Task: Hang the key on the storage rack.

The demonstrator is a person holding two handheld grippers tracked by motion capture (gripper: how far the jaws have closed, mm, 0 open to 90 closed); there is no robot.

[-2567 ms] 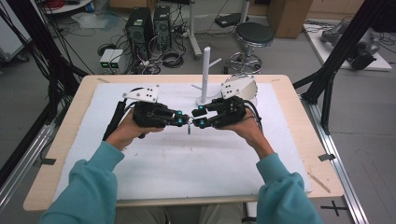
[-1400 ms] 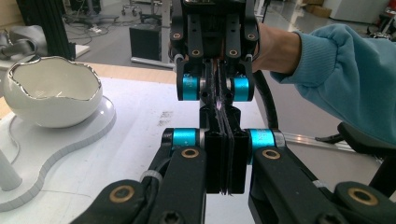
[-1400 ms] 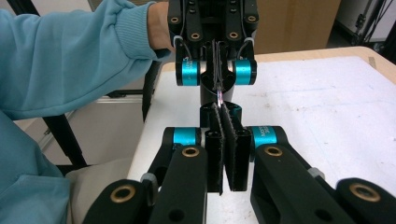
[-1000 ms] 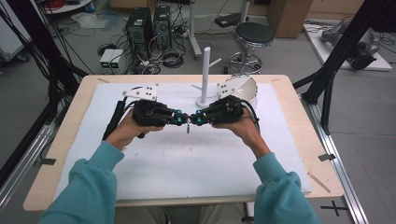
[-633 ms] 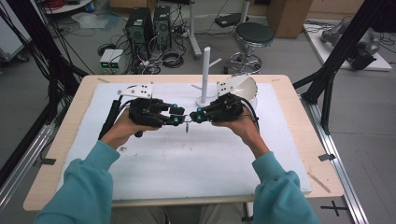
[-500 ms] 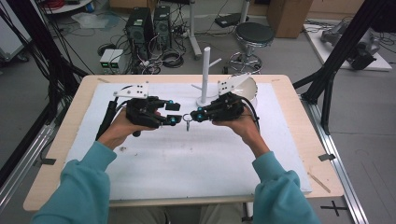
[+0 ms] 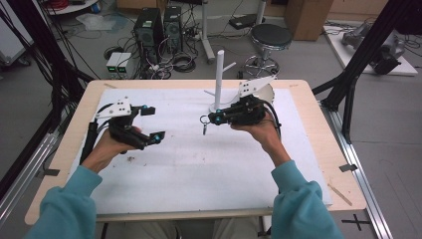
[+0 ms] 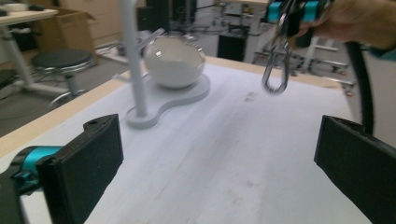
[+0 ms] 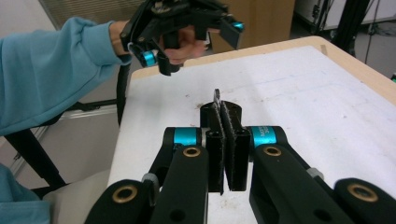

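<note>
Metal carabiner (image 8: 275,70) hangs clear in left gripper view; right hand-held gripper (image 9: 225,122) clamps it, nearly hiding it. Left hand-held gripper (image 7: 152,123) stands apart.

No readable text, label or number appears anywhere. A faint print on the right tool's (image 9: 226,140) cyan collar is too blurred to read.

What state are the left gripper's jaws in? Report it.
Open. The left gripper has its black jaws standing wide apart in its own view, with bare white table between them and nothing held.
</note>
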